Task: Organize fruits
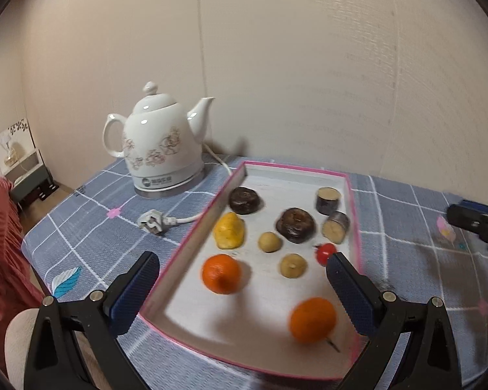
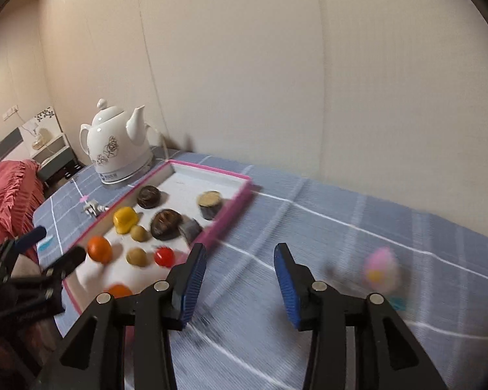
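both tongs stand apart with nothing between their pads. left gripper [image 1: 242,279] gapes wide over the near half of the tray [image 1: 296,170], its two blue-padded fingers straddling the tray's width; the left finger hangs over the pink rim, the right finger just in front of the cherry tomato [image 1: 325,253]. right gripper [image 2: 240,279] is partly spread, over bare tablecloth [image 2: 341,221] just right of the tray's corner, gripping nothing.

inside the white, pink-edged tray lie the fruits: two oranges, one [image 1: 221,273] toward the left rim and another [image 1: 313,320] nearest the camera, blurred. beyond them sit a yellow lumpy fruit [image 1: 229,230], two small tan round fruits [image 1: 270,241] [image 1: 292,265], two dark brown flattened ones [image 1: 245,200] [image 1: 295,225], and two short cut pieces with dark skin and pale ends [image 1: 328,200] [image 1: 335,226] by the right rim. none of them touch a gripper.

left of the tray a white floral ceramic kettle [image 1: 161,149] stands on its base, its cord and plug [image 1: 153,222] lying loose on the cloth. in the right wrist view a blurred pink flower-like shape [image 2: 381,269] shows on the cloth, right of the gripper; i cannot tell if it is print or object.
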Demonstrator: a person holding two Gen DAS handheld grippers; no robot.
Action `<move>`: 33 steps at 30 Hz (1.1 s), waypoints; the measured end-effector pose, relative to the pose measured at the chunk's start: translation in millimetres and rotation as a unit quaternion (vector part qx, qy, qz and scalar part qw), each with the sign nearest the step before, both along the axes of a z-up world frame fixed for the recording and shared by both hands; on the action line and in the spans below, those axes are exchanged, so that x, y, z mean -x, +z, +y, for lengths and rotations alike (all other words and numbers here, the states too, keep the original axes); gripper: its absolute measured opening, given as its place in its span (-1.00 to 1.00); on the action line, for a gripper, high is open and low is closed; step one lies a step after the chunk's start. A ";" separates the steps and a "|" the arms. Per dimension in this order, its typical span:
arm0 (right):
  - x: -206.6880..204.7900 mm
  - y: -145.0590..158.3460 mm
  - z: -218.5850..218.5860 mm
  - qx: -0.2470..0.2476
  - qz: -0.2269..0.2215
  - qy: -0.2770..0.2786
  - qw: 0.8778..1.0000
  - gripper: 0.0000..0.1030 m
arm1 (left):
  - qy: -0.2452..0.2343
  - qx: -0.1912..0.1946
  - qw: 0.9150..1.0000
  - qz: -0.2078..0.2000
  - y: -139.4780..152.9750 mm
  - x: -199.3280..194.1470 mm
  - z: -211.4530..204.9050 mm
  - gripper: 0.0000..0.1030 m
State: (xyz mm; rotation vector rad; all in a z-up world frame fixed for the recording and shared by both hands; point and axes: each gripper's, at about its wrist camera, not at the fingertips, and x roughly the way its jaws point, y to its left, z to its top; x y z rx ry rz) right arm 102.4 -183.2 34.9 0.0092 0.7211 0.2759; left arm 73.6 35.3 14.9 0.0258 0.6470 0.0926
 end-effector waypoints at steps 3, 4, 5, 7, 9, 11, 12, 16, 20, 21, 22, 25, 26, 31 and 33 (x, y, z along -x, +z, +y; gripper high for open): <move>14.9 -1.4 -22.0 -0.003 0.001 -0.025 1.000 0.00 | -0.013 0.010 1.000 0.015 -0.5 0.7 -16.5 1.00; 17.9 -3.0 -27.0 -0.010 -0.001 -0.032 0.999 0.08 | -0.016 0.013 1.000 0.021 -0.7 0.8 -21.5 1.00; 20.3 -5.8 -31.9 -0.021 -0.003 -0.039 0.999 0.11 | -0.018 0.016 0.999 0.027 -0.5 0.0 -27.8 1.00; 19.3 -12.4 -35.8 -0.030 0.008 -0.039 0.999 0.11 | -0.018 0.018 0.999 0.038 0.5 -1.6 -36.2 1.00; 18.8 -16.1 -36.8 -0.029 0.019 -0.037 0.999 0.11 | -0.017 0.018 0.999 0.042 3.0 -0.9 -43.3 1.00; 22.3 -14.9 -39.6 -0.031 0.017 -0.044 0.998 0.11 | -0.013 0.016 0.999 0.039 6.2 -0.2 -47.8 1.00; 22.9 -14.1 -40.1 -0.033 0.017 -0.046 0.998 0.11 | -0.011 0.015 0.999 0.036 7.9 0.8 -49.9 1.00; 25.4 -12.0 -44.1 -0.047 0.026 -0.051 0.997 0.11 | -0.009 0.003 0.999 0.039 9.8 1.3 -57.5 1.00; 27.5 -10.2 -45.9 -0.048 0.023 -0.055 0.997 0.11 | -0.009 -0.010 0.999 0.036 12.0 2.6 -64.7 1.00; 27.5 -9.6 -46.6 -0.050 0.023 -0.053 0.997 0.11 | -0.008 -0.012 0.999 0.036 12.6 2.3 -65.9 1.00; 27.8 -9.1 -47.3 -0.052 0.022 -0.053 0.997 0.11 | -0.007 -0.014 0.999 0.036 12.8 1.8 -66.7 1.00; 27.7 -8.8 -48.9 -0.053 0.024 -0.054 0.997 0.11 | -0.005 -0.018 0.999 0.038 12.5 0.7 -66.8 1.00; 27.5 -9.0 -48.9 -0.055 0.024 -0.054 0.997 0.11 | -0.004 -0.019 0.999 0.039 12.4 0.9 -66.4 1.00; 27.4 -13.9 -43.9 -0.040 0.018 -0.050 0.998 0.11 | 0.013 -0.021 0.999 0.026 16.2 9.0 -56.8 1.00; 26.5 -17.6 -41.7 -0.032 0.018 -0.053 0.998 0.11 | 0.018 -0.027 0.999 0.016 17.5 14.2 -51.6 1.00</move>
